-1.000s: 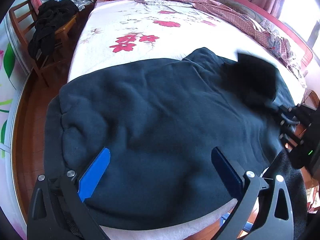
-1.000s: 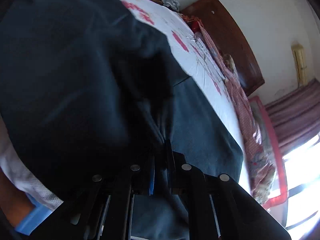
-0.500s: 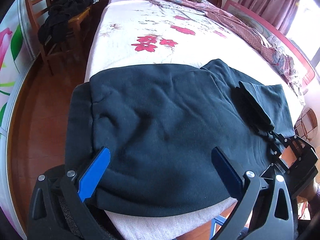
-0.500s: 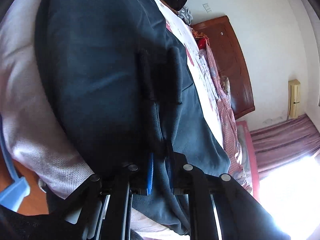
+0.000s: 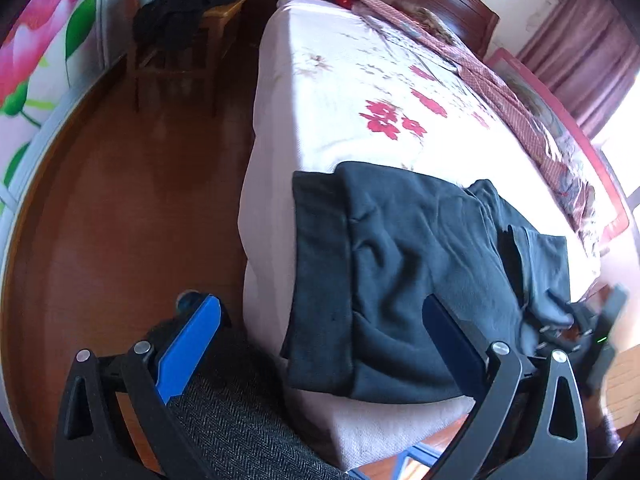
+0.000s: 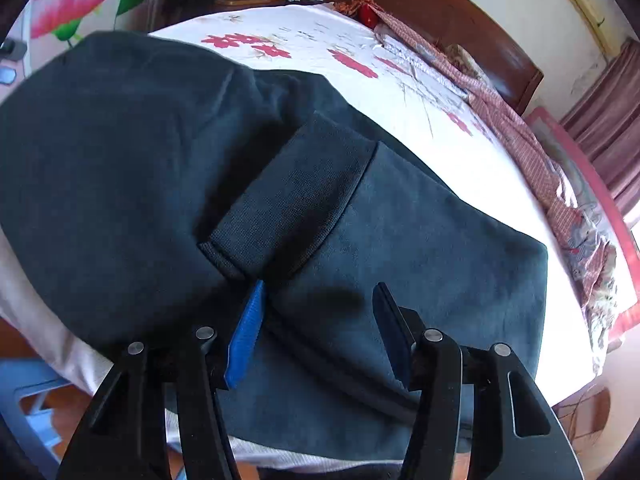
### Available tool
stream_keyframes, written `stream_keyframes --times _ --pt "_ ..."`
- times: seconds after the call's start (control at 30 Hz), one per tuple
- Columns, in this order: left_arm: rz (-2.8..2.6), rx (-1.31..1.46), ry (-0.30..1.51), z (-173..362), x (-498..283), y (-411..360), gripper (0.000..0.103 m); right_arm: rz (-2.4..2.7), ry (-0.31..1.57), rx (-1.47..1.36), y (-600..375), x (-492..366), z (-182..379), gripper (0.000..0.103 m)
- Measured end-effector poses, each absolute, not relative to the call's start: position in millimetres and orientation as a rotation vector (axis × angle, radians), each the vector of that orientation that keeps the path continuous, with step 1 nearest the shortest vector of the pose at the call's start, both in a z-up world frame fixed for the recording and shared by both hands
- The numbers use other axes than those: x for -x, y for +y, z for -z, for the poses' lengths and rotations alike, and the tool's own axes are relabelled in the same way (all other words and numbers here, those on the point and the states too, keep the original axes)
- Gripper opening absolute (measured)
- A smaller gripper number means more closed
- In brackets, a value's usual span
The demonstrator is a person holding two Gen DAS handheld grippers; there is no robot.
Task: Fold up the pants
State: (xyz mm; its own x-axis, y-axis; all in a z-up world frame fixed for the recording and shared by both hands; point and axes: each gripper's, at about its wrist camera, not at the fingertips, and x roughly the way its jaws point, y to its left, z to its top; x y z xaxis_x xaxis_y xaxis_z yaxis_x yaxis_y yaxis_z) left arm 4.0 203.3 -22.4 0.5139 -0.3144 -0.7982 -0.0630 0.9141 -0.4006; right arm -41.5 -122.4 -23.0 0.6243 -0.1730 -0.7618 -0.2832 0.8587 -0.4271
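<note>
Dark navy fleece pants point(image 5: 400, 272) lie folded across the foot of the bed, waistband point(image 5: 320, 272) at the left edge. In the right wrist view the pants point(image 6: 120, 160) fill the frame, with a ribbed cuff point(image 6: 296, 196) lying on top just ahead of the fingers. My left gripper point(image 5: 320, 332) is open and empty, pulled back off the near left corner of the bed. My right gripper point(image 6: 320, 320) is open just above the cloth, holding nothing; it also shows blurred in the left wrist view point(image 5: 592, 332).
The bed point(image 5: 360, 92) has a white sheet with red flowers and a pink checked blanket point(image 5: 520, 112) along its right side. A wooden chair point(image 5: 180, 40) piled with black clothes stands at the far left on the wooden floor point(image 5: 120, 220). A blue stool point(image 6: 28, 400) is below the bed edge.
My right gripper has opened and let go of the pant cuff, which now lies on the pants. My left gripper has drawn back and swung left, off the bed.
</note>
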Motion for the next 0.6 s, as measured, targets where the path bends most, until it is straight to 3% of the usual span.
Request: stream_keyframes --times 0.13,0.2,0.4,0.43,0.5,0.6 --pt "0.178 0.625 1.117 57 -10 224 0.101 -0.076 0.955 0.491 -128 34 14 0.055" --pt "0.239 0.710 1.136 72 -11 219 0.101 -0.077 0.994 0.401 -139 30 12 0.060" --pt "0.255 0.702 1.188 90 -14 196 0.100 -0.057 1.012 0.418 -131 28 21 0.061" --pt "0.264 0.710 1.193 91 -16 194 0.093 -0.056 1.011 0.424 -132 28 22 0.061" --pt "0.307 0.741 1.228 95 -20 194 0.068 -0.055 1.016 0.410 -142 23 27 0.061" --pt "0.298 0.716 1.249 96 -21 196 0.057 -0.051 1.013 0.399 -148 25 30 0.063"
